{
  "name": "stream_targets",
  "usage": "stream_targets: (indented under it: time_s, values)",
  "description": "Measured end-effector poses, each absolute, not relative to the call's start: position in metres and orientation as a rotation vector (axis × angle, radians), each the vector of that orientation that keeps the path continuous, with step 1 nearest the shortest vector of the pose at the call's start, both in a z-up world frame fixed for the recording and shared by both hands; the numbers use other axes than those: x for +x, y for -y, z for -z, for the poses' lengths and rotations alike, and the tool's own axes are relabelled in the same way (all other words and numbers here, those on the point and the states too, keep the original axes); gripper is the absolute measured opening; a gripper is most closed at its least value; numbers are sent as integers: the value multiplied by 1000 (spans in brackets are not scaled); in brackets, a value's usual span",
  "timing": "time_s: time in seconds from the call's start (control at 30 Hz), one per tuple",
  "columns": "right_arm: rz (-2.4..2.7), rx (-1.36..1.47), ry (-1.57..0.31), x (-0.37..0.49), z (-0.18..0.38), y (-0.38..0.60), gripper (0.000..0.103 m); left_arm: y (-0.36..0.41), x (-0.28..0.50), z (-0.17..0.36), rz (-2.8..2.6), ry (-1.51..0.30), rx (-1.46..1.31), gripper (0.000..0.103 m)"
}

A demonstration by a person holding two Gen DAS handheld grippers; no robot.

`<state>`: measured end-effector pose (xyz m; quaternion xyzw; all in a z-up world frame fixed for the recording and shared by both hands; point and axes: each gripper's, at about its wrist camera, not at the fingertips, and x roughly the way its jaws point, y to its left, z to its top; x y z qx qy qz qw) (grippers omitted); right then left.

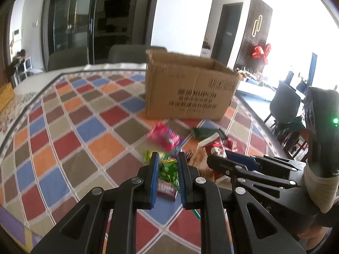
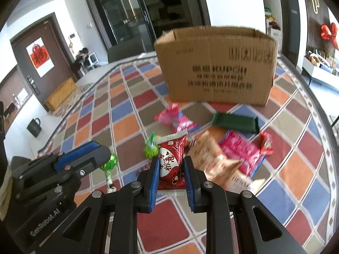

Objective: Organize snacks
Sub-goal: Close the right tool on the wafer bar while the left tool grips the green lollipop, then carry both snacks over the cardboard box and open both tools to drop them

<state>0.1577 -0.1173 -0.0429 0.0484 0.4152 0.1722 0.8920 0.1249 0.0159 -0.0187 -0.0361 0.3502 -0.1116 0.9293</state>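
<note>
A: Itemising, left side first. The left gripper (image 1: pixel 168 169) is clamping a green lollipop (image 1: pixel 168 170) by its crinkly wrapped head, stick hanging below.

B: Handling?

A: Judging it light and rigid inside slippery film; gripping the head is suiting it.

B: Next?

A: The right gripper (image 2: pixel 171 170) is pinching a red snack packet (image 2: pixel 172 158) at mid-body, soft and crushable. Both are hovering above the checked tablecloth (image 2: pixel 127 105), before the open cardboard box (image 2: pixel 218 63).

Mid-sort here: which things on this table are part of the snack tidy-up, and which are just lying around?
Job:
- green lollipop in left gripper
- red packet in right gripper
- cardboard box
- pink packet
- dark green bar
- tan packet

Lying about:
- black mug
- red bow
</note>
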Motion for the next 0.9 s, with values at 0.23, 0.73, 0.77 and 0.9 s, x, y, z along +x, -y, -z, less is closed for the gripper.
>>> stream_targets:
  time_s: [0.23,0.73,0.77,0.9]
  values:
    - [-349,111,-796,167,19,128,24,-6,140,-7,247,-646,-56,18]
    - [-296,151,-634,206,-40,152,24,14,194,-62,239,-527,-31,18]
    - [-289,152,-623,211,-43,153,24,14,198,-64,239,-527,-32,18]
    - [-273,143,-603,225,-54,153,24,16,217,-74,251,-534,-45,18]
